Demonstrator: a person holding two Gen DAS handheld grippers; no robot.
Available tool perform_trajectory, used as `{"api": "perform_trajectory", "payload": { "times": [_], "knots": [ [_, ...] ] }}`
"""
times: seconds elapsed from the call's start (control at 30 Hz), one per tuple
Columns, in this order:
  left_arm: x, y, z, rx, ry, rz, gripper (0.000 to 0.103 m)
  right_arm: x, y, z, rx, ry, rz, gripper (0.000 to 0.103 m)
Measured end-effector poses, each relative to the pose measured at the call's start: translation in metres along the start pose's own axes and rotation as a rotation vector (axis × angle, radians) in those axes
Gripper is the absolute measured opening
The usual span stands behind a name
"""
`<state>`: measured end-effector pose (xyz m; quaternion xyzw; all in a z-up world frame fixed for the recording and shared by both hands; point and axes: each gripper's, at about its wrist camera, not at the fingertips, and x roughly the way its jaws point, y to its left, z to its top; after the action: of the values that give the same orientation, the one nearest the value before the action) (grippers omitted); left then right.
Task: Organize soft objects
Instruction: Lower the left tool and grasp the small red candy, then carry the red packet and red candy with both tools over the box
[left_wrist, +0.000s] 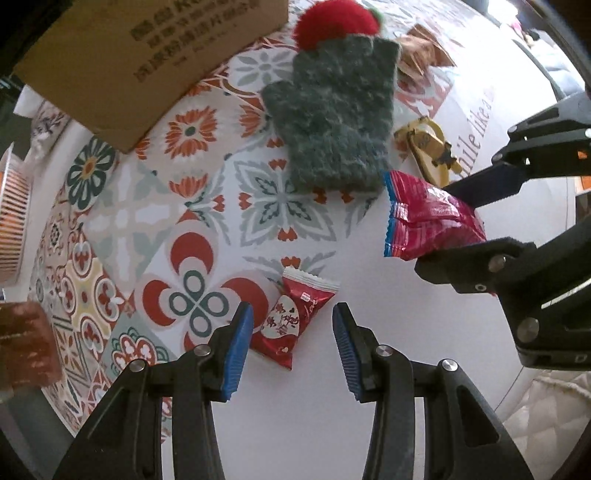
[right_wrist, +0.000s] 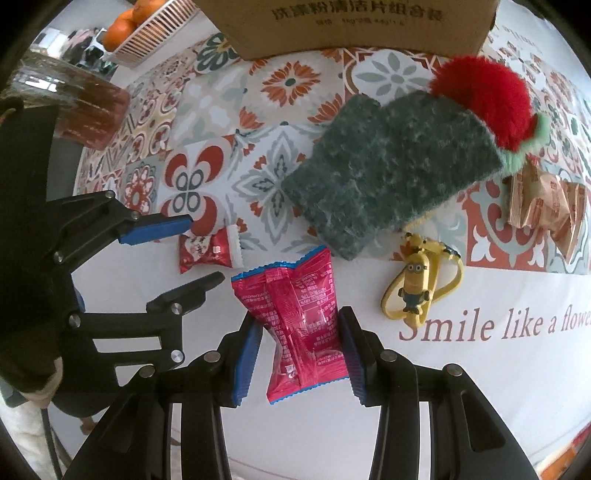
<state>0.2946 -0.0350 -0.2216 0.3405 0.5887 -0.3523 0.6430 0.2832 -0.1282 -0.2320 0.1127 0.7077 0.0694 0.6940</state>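
Observation:
My right gripper (right_wrist: 301, 332) is shut on a pink snack packet (right_wrist: 297, 321) and holds it above the table; it also shows in the left wrist view (left_wrist: 428, 221). My left gripper (left_wrist: 293, 332) is open, its blue pads on either side of a small red candy packet (left_wrist: 291, 321) that lies on the table, also seen in the right wrist view (right_wrist: 208, 251). A dark green knitted mitten (left_wrist: 332, 118) with a red pompom (left_wrist: 336, 22) lies farther back, in the right wrist view too (right_wrist: 391, 170).
A cardboard box (left_wrist: 147, 55) stands at the back. A yellow minion keychain (right_wrist: 417, 284) lies right of the pink packet. Brown snack packets (right_wrist: 546, 206) lie at the far right. A basket of oranges (right_wrist: 147, 33) and a brown block (right_wrist: 88, 107) sit at the left.

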Motion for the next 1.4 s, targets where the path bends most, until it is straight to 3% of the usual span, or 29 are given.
{"api": "perform_trajectory", "payload": {
  "times": [0.2, 0.37, 0.47, 0.73, 0.97, 1.17, 1.4],
  "knots": [
    [0.015, 0.003, 0.007, 0.009, 0.017, -0.005, 0.044, 0.008, 0.003, 0.006, 0.013, 0.007, -0.018, 0.043],
    [0.015, 0.005, 0.007, -0.033, -0.014, -0.022, 0.028, 0.009, 0.003, 0.009, 0.016, 0.008, -0.015, 0.043],
    [0.015, 0.005, 0.001, -0.072, -0.027, -0.02, 0.027, 0.007, 0.002, 0.009, 0.01, 0.001, -0.022, 0.043],
    [0.006, 0.012, -0.025, -0.307, -0.108, -0.066, 0.025, 0.0, -0.002, 0.008, -0.021, -0.035, -0.02, 0.043],
    [-0.017, 0.015, -0.045, -0.544, -0.222, -0.046, 0.024, -0.018, -0.011, 0.008, -0.035, -0.088, -0.015, 0.043],
    [-0.05, 0.017, -0.051, -0.656, -0.32, -0.026, 0.023, -0.045, -0.018, 0.013, -0.044, -0.165, -0.004, 0.043],
    [-0.086, 0.016, -0.029, -0.731, -0.415, -0.004, 0.023, -0.083, -0.024, 0.02, -0.056, -0.272, 0.0, 0.043]
  ]
}}
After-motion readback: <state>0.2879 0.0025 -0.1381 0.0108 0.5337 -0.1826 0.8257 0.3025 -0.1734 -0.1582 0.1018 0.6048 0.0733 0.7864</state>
